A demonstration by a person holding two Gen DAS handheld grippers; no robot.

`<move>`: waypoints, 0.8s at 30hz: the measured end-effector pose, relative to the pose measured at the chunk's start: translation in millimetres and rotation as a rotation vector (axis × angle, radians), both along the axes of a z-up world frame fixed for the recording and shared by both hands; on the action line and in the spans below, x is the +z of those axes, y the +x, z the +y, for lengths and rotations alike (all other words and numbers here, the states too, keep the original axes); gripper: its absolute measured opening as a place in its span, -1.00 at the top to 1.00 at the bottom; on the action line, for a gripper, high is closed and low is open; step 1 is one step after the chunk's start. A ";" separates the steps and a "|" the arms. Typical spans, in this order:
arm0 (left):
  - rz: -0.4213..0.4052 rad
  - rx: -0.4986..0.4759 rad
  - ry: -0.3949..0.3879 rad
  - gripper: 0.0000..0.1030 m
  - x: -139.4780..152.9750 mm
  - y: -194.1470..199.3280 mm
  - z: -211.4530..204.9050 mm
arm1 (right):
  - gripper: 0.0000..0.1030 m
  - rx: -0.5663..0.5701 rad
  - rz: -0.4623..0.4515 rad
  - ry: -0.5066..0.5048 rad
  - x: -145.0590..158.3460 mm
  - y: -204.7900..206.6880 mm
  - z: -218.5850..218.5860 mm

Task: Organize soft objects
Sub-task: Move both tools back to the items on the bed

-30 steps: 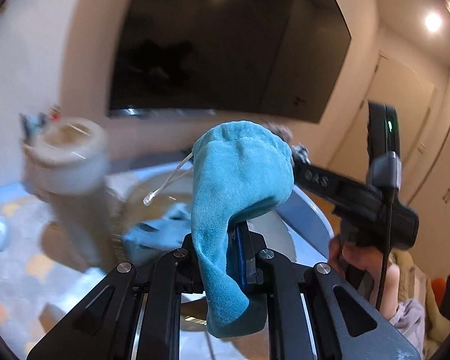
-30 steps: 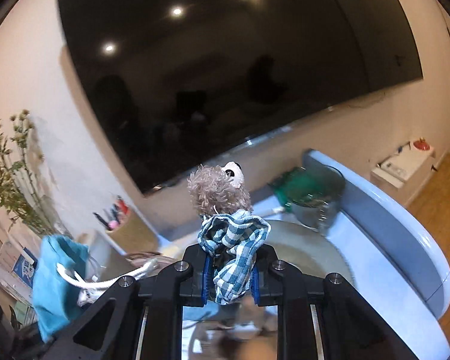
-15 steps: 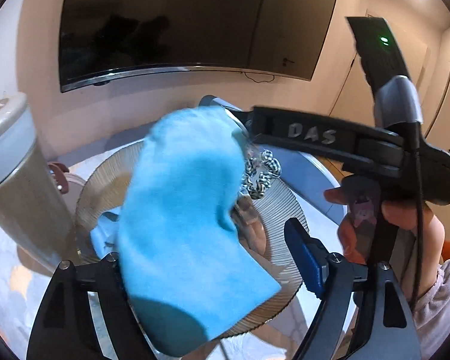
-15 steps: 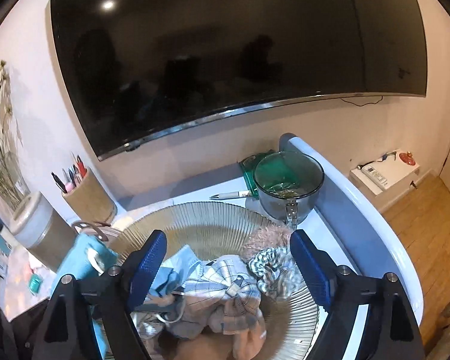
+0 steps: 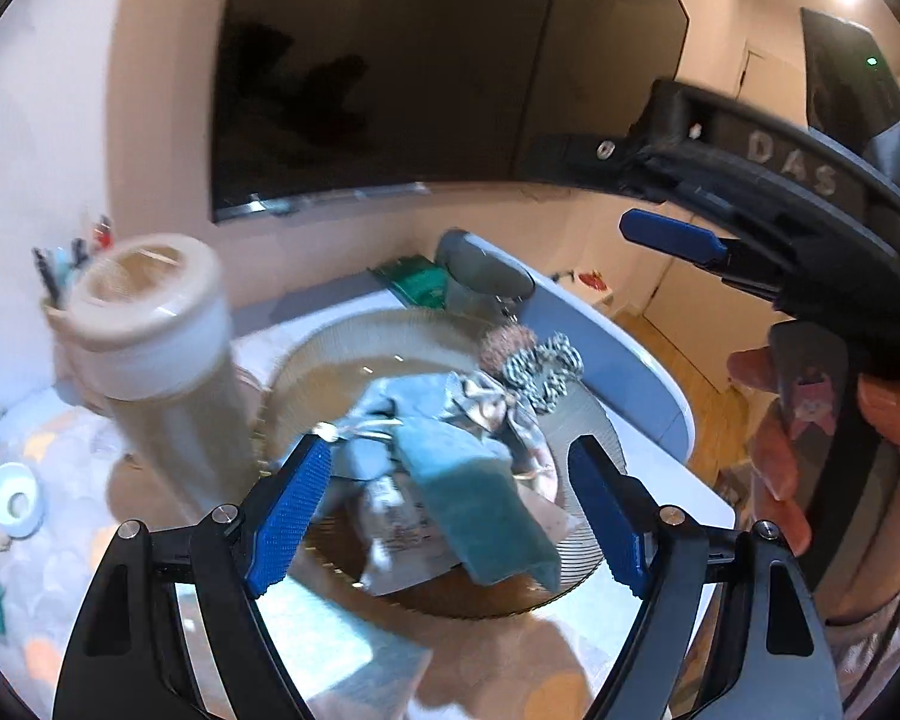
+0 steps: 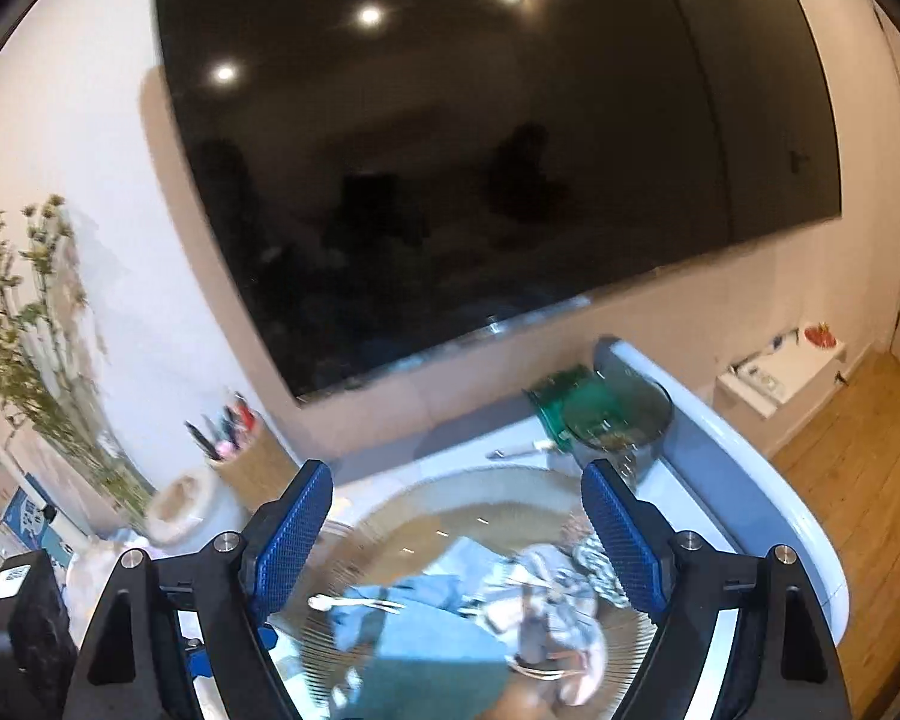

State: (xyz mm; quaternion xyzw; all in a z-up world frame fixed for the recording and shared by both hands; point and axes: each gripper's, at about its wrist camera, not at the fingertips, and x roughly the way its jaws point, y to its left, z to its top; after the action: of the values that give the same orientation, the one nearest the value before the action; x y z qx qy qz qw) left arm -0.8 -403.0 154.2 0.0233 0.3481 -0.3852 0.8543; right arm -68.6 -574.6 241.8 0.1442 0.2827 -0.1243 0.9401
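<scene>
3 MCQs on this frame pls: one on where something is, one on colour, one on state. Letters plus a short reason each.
1. Where does the teal pouch lie?
A. On the ribbed round plate
B. Inside the pen holder
C. On the wooden floor

2. What colour are the pads on the fingers of the left gripper?
A. Red
B. Blue
C. White

3. How do both grippers stand?
A. Both shut on cloth
B. Left shut, right open
C. Both open, holding nothing

Answers:
1. A: the pouch rests in the pile of soft things on the plate, in front of the tall beige canister.
2. B: both wrist views show blue textured pads.
3. C: the left gripper and right gripper have just been opening; their fingers stand wide apart with the pile below, nothing pressed between them.
</scene>
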 end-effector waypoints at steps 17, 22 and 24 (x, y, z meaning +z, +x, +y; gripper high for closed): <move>-0.128 0.334 0.044 -0.68 45.9 53.6 218.7 | -1.00 0.277 -0.183 0.025 56.7 33.8 181.7; -0.125 0.439 0.128 -0.69 25.1 76.7 302.4 | -1.00 0.374 -0.115 0.058 20.5 63.7 242.9; -0.123 0.476 0.134 -0.69 12.7 82.3 333.6 | -1.00 0.408 -0.083 0.076 0.4 75.5 268.6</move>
State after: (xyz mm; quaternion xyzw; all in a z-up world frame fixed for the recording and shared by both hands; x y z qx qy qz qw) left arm 81.5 -69.4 166.9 0.0205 0.3158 -0.1470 0.9371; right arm 6.9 -306.0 242.3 0.1244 0.2717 0.0855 0.9505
